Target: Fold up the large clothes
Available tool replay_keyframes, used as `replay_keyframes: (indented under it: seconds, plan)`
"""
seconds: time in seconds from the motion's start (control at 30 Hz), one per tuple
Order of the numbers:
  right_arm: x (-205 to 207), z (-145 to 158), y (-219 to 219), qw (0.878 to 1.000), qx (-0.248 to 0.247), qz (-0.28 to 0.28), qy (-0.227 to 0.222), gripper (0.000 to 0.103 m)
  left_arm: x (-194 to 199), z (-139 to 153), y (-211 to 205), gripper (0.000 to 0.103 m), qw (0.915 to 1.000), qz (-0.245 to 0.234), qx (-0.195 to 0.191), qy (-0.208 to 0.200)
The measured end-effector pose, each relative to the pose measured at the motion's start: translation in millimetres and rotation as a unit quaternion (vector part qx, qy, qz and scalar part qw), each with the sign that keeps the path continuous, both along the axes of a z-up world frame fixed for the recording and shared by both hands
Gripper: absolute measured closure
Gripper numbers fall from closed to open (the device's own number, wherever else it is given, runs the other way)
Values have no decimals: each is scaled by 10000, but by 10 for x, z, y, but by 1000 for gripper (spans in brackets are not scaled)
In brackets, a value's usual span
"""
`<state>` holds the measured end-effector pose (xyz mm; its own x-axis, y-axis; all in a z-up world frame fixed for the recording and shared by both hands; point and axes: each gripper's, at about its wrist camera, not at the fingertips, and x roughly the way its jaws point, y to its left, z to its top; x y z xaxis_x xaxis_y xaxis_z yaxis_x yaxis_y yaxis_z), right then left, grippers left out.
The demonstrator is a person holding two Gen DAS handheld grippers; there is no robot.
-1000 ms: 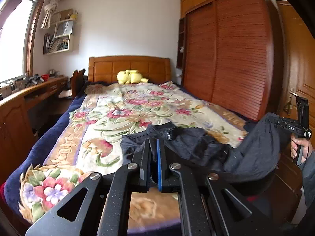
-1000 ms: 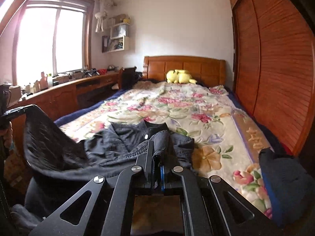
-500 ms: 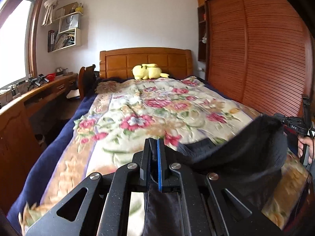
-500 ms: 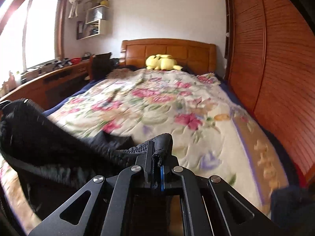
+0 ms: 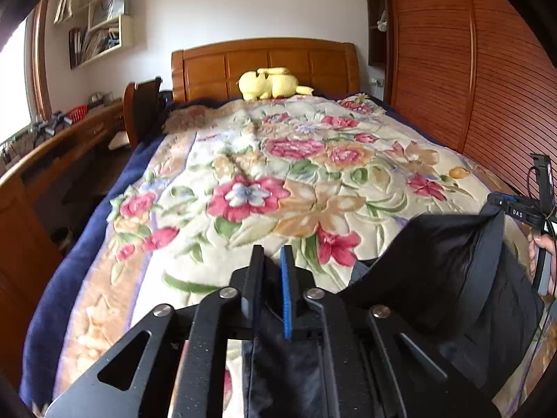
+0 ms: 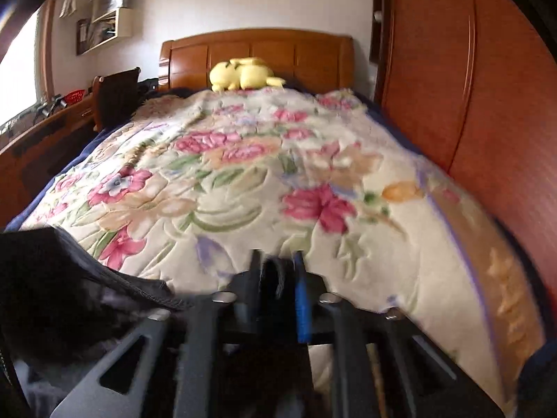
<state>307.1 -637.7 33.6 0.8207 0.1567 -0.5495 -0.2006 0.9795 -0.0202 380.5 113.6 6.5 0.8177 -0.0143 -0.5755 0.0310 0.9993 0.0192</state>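
A dark garment lies bunched at the near end of the flowered bedspread. Its edge rises to my right gripper at the right. My left gripper hovers low over the spread. Its jaws are opening, with a narrow gap at the tips and dark cloth lying between them lower down. In the blurred right wrist view my right gripper is also opening, its jaws clearly apart with a loose fold of the garment still between them. The rest of the cloth sags to the left.
A yellow plush toy rests against the wooden headboard. A slatted wardrobe runs along the bed's right side. A desk and a chair stand on the left. A hand holds the right gripper.
Both grippers have travelled forward over the bed, dragging the garment's edge with them. The jaws, shut on cloth before, now stand apart. The collar end is no longer visible ahead.
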Motion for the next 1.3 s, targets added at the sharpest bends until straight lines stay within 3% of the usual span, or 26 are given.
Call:
replay_keyframes:
  seconds: [0.03,0.1,0.3,0.6,0.73,0.87,0.97,1.2,1.3]
  plan:
    - [7,-21,6,10000,52,16,4,47,-12,-35,-11,88,10000,-7,11,5]
    - [18,-99,22,9996,-9,226,168,40,-107,-117,-14,79,9999,-86,-64,84]
    - [-541,-283,-23,9954,-513,698,405,39,-450,-239,-13,70,9989,-231,-272,297]
    - [-1350,-472,-591,9926,-315,854,801,32,-1165,-415,-136,69,9982,-297,-311,407]
    - [-1465,-567,-703,9918,-427,757,941,30,-1405,-470,-190,69,9983,-311,-289,411]
    - [-1402,-705,-756,9920,-289,659,1040,25,-1591,-529,-199,43,9981,-333,-327,406]
    - [-1432,-844,-771,9923,-194,647,1039,22,-1678,-621,-190,34,9981,-302,-275,461]
    - [-1490,-978,-911,9933,341,618,919,19,-1749,-976,-41,32,9962,-177,-439,729]
    - [-1535,-979,-949,9943,335,576,831,19,-1739,-1120,-9,32,9949,-124,-413,917]
